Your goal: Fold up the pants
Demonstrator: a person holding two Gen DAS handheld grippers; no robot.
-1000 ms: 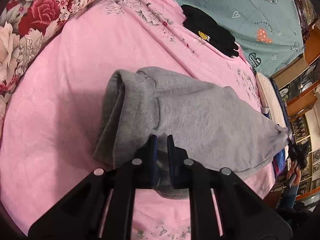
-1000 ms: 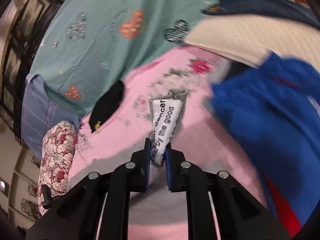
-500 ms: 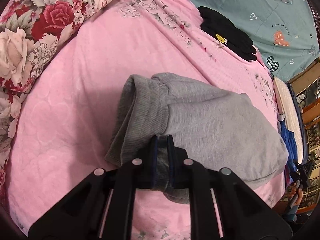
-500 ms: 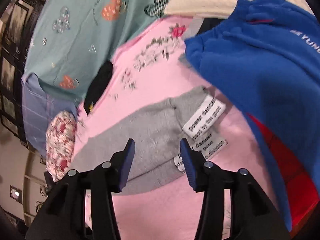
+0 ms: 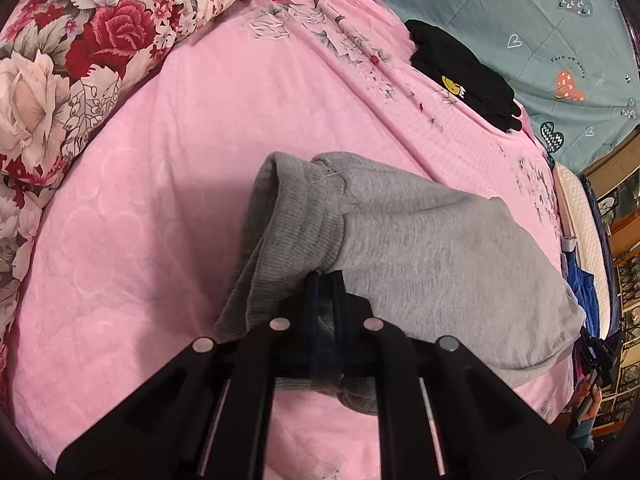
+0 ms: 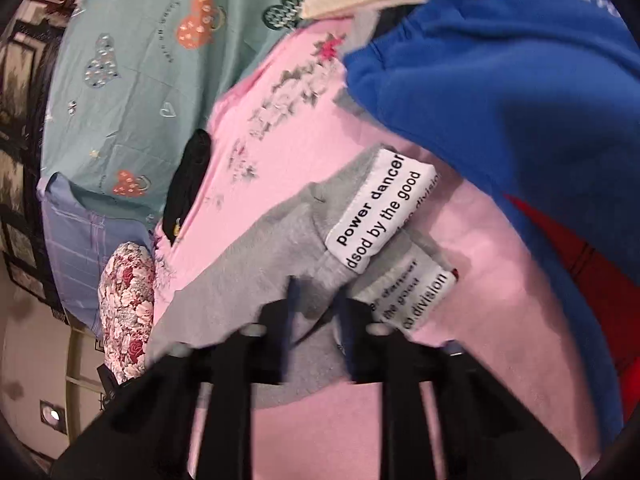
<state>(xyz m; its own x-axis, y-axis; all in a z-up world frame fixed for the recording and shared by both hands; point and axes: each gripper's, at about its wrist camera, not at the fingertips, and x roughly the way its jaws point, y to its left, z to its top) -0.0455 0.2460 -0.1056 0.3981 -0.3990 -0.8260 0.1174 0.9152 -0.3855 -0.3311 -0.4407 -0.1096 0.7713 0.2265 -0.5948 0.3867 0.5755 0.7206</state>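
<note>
Pink bed sheet (image 5: 192,128) carries everything; gray pants (image 5: 440,264) lie on it, already folded into a compact bundle.

Left view, near to far:
- Left tongs (image 5: 326,280) clamped together on the fabric right at the ribbed waistband (image 5: 288,240), at 6 o'clock.
- Bundle runs from there toward 3 o'clock; the far edge drapes near the bed's side.
- Black garment (image 5: 468,76) at 1 o'clock, well apart from the pants.
- Floral pillow (image 5: 72,52) at 10 o'clock, teal quilt (image 5: 520,8) beyond at 1 o'clock.

Right view, near to far:
- Right tongs (image 6: 316,300) blurred by motion; the fingers look apart, straddling gray cloth, not pinching it.
- White printed labels (image 6: 380,208) on the pants at 1 o'clock, just past the fingertips.
- Blue garment (image 6: 500,100) at 2 o'clock, close beside the label end, red cloth (image 6: 580,280) under it.

Judgement: fold mostly done, step is regrasping this label end for the last fold or tidy-up.

Doing it well:
- Close the right tongs on both gray layers, short of the labels, so the top layer doesn't peel off.
- Keep the left clamp steady as anchor.
- Lift both ends level and watch the blue garment; don't snag it.
</note>
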